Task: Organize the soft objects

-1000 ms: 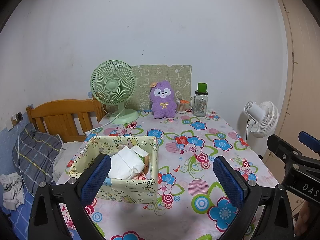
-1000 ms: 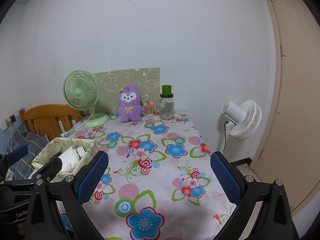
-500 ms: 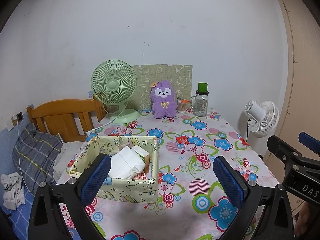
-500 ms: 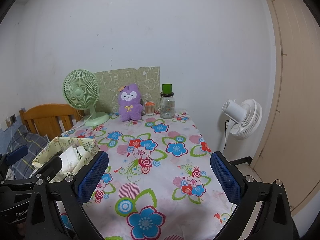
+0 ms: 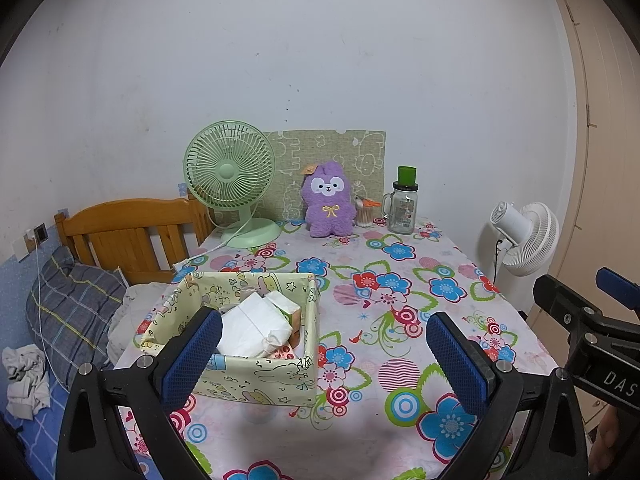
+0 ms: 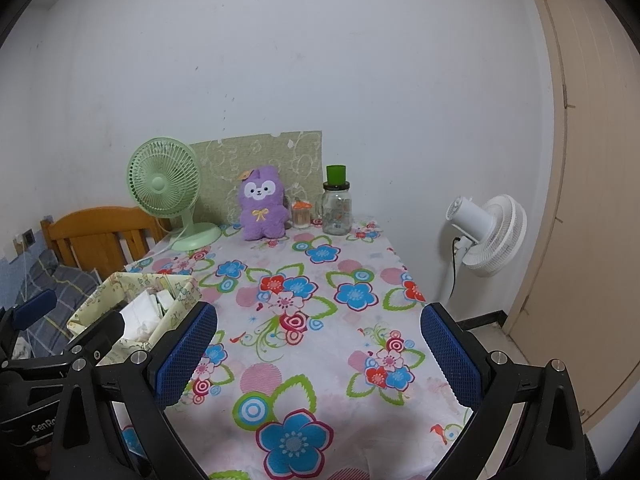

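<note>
We hold both tools, left [image 5: 324, 354] and right [image 6: 318, 354], apart and empty, facing the far purple plush [image 5: 329, 200] awaiting the fabric box [image 5: 256, 376].

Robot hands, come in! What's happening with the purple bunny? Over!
Both jaws open, empty. Purple plush upright at table's far end, untouched. Fabric box near left gripper. Path clear.
</note>
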`<action>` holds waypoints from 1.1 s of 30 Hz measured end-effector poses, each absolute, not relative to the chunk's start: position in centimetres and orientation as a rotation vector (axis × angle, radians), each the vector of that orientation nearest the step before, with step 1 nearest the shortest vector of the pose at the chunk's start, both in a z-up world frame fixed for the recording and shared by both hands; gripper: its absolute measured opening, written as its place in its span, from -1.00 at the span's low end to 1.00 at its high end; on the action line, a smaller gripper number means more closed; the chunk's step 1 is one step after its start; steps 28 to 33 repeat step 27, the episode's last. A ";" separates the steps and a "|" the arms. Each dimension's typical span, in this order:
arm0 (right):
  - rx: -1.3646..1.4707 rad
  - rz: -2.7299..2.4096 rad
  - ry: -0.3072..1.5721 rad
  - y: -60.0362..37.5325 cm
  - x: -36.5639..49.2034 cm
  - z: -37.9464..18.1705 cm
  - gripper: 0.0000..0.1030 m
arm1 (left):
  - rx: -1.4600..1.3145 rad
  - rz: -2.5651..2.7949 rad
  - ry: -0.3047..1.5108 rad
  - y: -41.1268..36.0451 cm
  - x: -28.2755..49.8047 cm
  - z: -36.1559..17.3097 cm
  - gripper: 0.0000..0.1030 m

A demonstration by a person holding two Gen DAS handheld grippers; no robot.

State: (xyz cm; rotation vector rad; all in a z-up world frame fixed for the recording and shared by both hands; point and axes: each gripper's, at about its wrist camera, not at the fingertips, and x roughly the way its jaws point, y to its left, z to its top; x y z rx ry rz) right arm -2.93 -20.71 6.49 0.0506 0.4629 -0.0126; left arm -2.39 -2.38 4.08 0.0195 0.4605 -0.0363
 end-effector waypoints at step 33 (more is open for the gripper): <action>0.048 -0.008 0.464 -20.4 -2.7 6.6 1.00 | 0.006 -0.012 0.467 -2.3 -2.1 3.9 0.99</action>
